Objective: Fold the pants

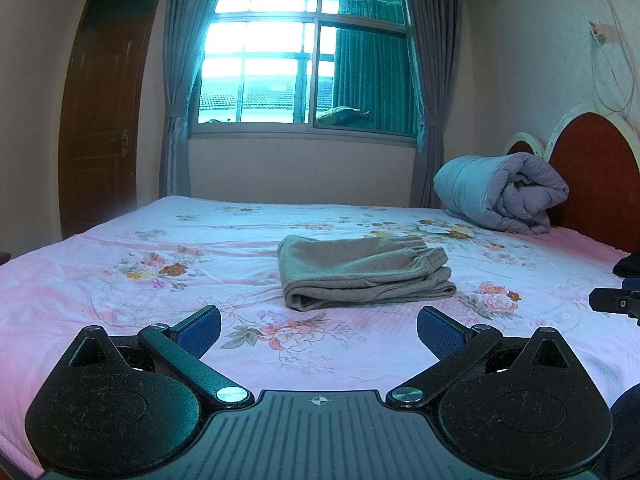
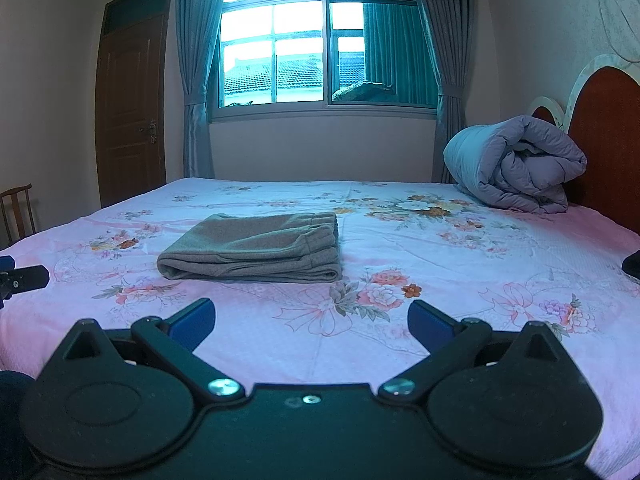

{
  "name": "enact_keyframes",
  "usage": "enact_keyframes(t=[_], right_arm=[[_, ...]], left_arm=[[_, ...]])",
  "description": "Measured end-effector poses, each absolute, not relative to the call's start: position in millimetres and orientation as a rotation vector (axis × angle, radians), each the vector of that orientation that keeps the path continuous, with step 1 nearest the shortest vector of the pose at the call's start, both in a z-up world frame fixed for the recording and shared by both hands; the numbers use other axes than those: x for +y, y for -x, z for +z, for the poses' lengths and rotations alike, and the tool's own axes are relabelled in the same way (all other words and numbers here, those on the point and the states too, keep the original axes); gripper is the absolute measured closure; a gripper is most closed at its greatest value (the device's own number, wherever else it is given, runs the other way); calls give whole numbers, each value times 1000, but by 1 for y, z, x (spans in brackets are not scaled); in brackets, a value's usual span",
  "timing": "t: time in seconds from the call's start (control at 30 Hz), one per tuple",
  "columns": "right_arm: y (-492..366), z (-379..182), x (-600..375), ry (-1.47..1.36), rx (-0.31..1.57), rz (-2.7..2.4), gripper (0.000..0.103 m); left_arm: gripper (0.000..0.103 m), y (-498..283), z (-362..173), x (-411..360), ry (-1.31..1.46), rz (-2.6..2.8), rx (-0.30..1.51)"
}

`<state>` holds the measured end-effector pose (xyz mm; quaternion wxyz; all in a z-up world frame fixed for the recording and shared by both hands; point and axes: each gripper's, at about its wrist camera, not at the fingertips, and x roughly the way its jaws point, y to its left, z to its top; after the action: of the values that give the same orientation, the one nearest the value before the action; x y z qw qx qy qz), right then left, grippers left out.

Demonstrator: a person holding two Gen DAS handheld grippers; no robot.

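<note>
A: Where are the pants [image 1: 362, 270] at this moment?

B: They lie folded in a thick grey bundle on the bed [image 1: 120, 280], on the pink sheet with flowers, near the middle. The elastic waist is on the side toward the headboard [image 1: 596, 176].

A: And the left gripper [image 1: 319, 330]?

B: It hangs above the sheet, in front of the bundle and apart from it. Its blue fingers [image 1: 200, 330] are spread wide and there is nothing between them.

A: The right gripper [image 2: 311, 320] is the same?

B: Yes, its fingers [image 2: 192, 322] are also wide apart and hold nothing. From this view the pants [image 2: 256, 248] are ahead and to the left, not touching it.

A: What else is on the bed?

B: A rolled lilac quilt [image 2: 516, 164] lies against the headboard. Behind the bed are a window [image 1: 304, 60] with curtains and a brown door [image 1: 104, 120].
</note>
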<state>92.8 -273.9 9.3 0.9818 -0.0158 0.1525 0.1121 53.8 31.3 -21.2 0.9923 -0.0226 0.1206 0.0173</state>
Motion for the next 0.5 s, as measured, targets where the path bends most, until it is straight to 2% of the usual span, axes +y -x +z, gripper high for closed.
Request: enact_keyframes(t=[0.5], right_arm=[[-93, 9, -274, 33, 307, 226, 6]], left_arm=[[0, -54, -22, 31, 45, 35, 243]])
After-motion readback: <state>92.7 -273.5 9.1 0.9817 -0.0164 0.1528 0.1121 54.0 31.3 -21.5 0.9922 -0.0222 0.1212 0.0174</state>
